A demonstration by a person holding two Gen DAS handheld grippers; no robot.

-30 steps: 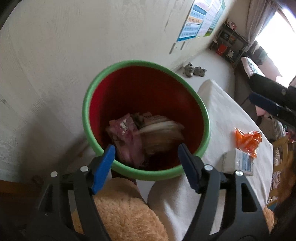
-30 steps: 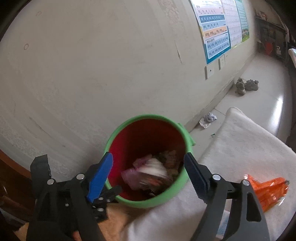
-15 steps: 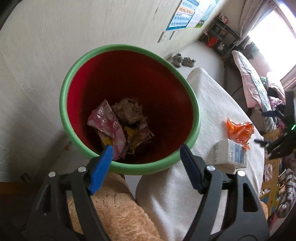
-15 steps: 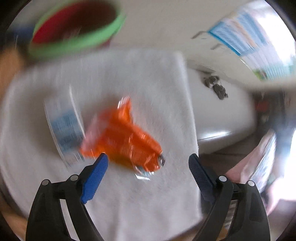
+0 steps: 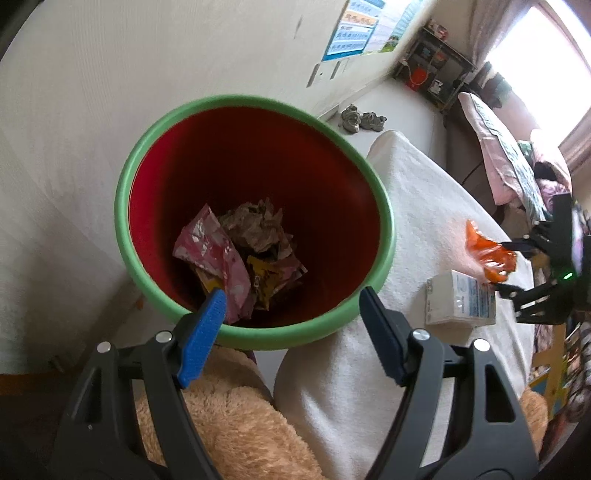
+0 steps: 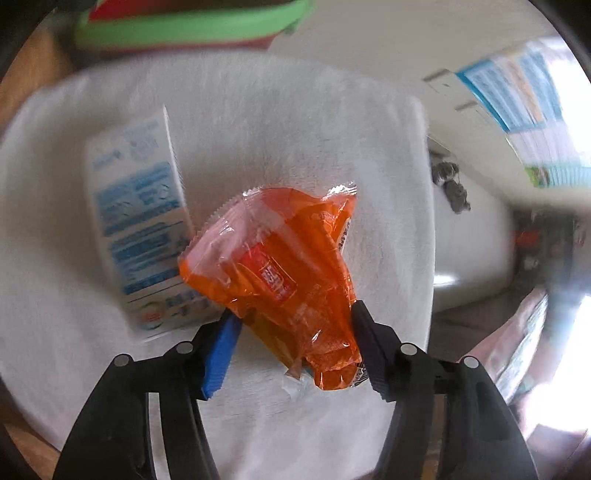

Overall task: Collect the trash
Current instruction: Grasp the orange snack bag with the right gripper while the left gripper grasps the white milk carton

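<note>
The right gripper (image 6: 293,339) points steeply down at the white towel (image 6: 295,110), its jaws just closing in, both pads at the flanks of the orange wrapper (image 6: 280,273); whether they press yet I cannot tell. A white-and-blue carton (image 6: 136,229) lies just beside it. The left gripper (image 5: 291,332) hangs wide and empty over the green-rimmed bin (image 5: 125,177) of crumpled trash (image 5: 240,251).

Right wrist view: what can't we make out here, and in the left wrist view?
- Right wrist: green-rimmed red bucket cut off by the top edge, contents unseen.
- Right wrist: crumpled orange plastic wrapper covers part of the white and blue carton; print blurred.
- Left wrist: right gripper at the frame edge, too small to judge pad contact.
- Left wrist: wall poster text too small.
</note>
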